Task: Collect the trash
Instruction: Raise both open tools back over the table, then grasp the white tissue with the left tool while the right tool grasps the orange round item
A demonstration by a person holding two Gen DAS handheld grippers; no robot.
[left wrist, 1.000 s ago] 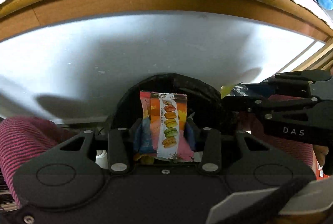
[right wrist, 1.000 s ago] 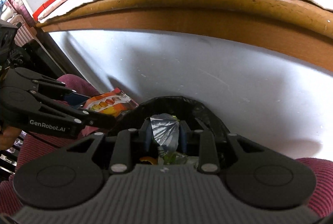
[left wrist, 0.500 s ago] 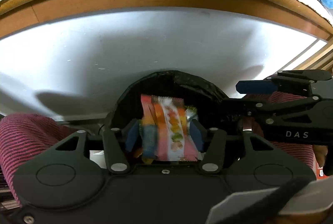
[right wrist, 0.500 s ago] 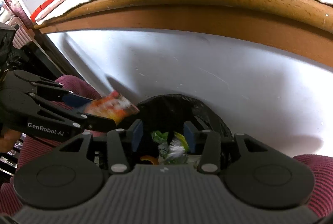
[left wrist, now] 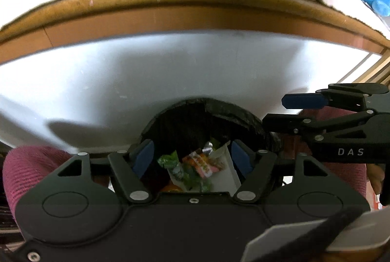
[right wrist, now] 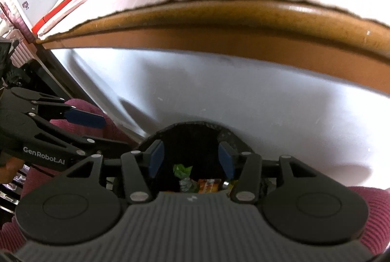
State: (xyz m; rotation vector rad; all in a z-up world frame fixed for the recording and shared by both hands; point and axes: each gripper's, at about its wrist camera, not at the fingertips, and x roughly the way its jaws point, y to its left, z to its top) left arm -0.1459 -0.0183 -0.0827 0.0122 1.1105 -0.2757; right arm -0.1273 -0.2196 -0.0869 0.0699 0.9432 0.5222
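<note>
Two grippers hang over the black-lined bin point(left wrist: 209, 116), and both have just been opening: the left gripper point(left wrist: 191, 156) and right gripper point(right wrist: 191, 159) now stand with jaws apart and nothing between them. The dropped wrappers point(left wrist: 195, 167) lie below the jaws inside the bin. To finish the release cleanly, I would keep the jaws apart and lift straight clear of the liner rim before seeking more trash.

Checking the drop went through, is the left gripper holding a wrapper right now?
No, the left gripper stands open with nothing between its blue pads, and the orange wrapper lies down in the black-lined bin.
</note>
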